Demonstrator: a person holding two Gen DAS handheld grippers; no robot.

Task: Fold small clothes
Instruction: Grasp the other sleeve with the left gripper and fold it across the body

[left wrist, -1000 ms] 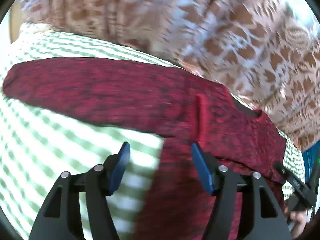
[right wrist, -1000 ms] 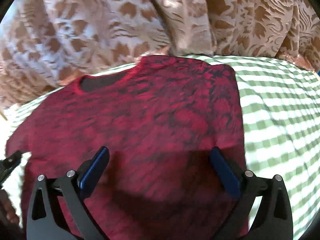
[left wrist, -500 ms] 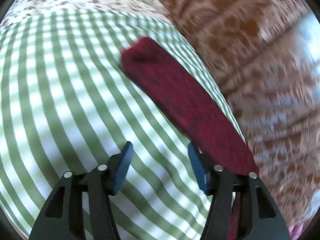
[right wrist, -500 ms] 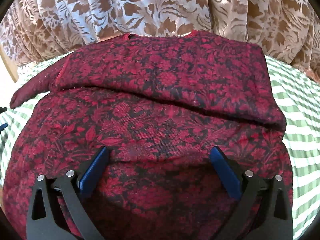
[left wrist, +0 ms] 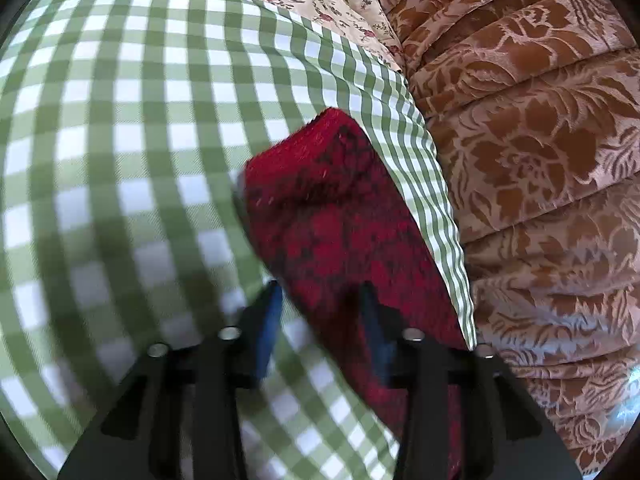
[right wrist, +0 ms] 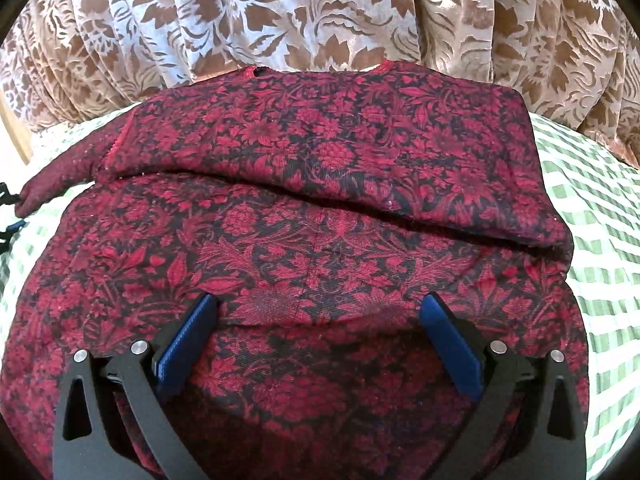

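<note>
Left wrist view: the left gripper point(left wrist: 320, 304) has just been narrowing its blue-padded jaws, and the long sleeve point(left wrist: 332, 216) of the dark red floral-print knit top lies between them; whether the pads press it I cannot tell. The sleeve stretches ahead over the green-and-white checked cloth point(left wrist: 120, 128), with the brown floral curtain point(left wrist: 540, 140) off to the right.

Right wrist view: the right gripper point(right wrist: 320, 312) stands wide, empty, over the dark red floral-print knit top point(right wrist: 320, 220), whose far part lies folded toward the gripper.
</note>
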